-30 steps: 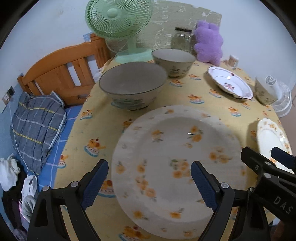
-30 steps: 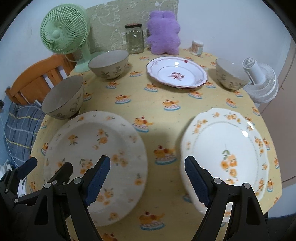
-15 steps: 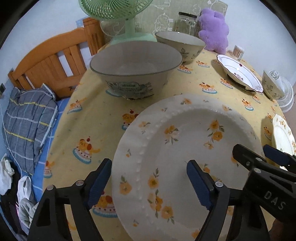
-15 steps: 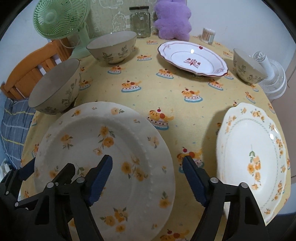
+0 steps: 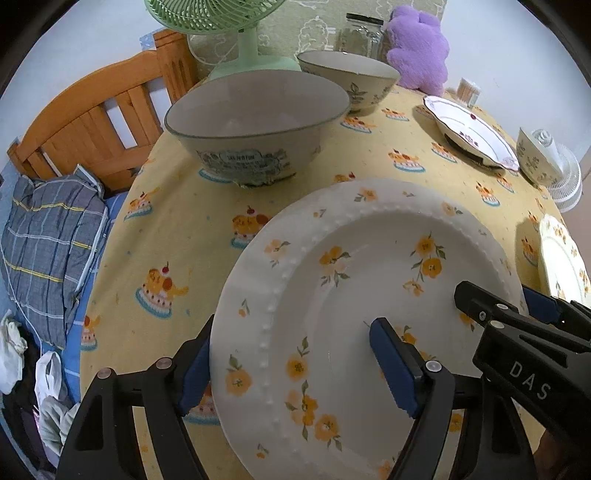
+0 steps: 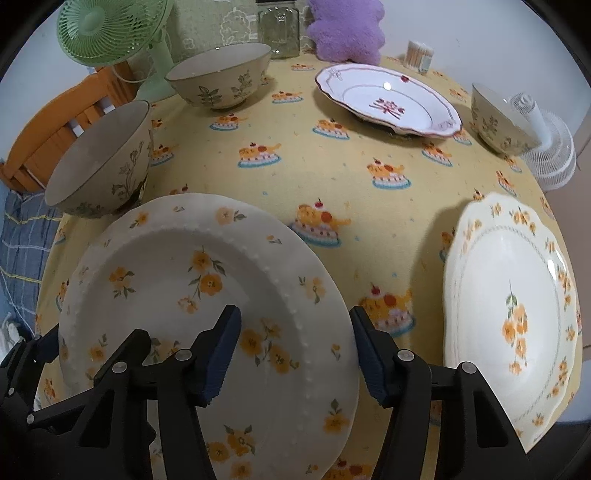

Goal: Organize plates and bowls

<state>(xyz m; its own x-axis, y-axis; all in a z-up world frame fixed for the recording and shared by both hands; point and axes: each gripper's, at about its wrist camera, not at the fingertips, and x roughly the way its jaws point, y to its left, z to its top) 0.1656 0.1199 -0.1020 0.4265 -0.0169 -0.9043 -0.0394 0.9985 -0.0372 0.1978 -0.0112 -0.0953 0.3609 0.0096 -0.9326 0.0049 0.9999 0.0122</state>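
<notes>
A large white plate with orange flowers (image 5: 354,295) (image 6: 192,280) lies at the near left of the yellow table. My left gripper (image 5: 291,365) is open and straddles the plate's left rim, one finger outside, one over the plate. My right gripper (image 6: 295,350) is open and straddles its right rim. A scalloped cream plate (image 6: 509,306) lies at the near right. A pink-edged plate (image 6: 388,99) sits at the back. Three bowls stand around: near left (image 6: 99,166) (image 5: 255,122), back left (image 6: 221,77), back right (image 6: 498,118).
A green fan (image 6: 110,29), a glass jar (image 6: 279,31), a purple plush (image 6: 343,29) and a toothpick holder (image 6: 419,55) line the table's back. A white fan (image 6: 546,147) lies at the right edge. A wooden bed frame (image 5: 99,125) and pillow are left of the table.
Both grippers have moved down and forward onto the large flowered plate; each now has its fingers either side of the plate's rim. The plate itself has not moved.
</notes>
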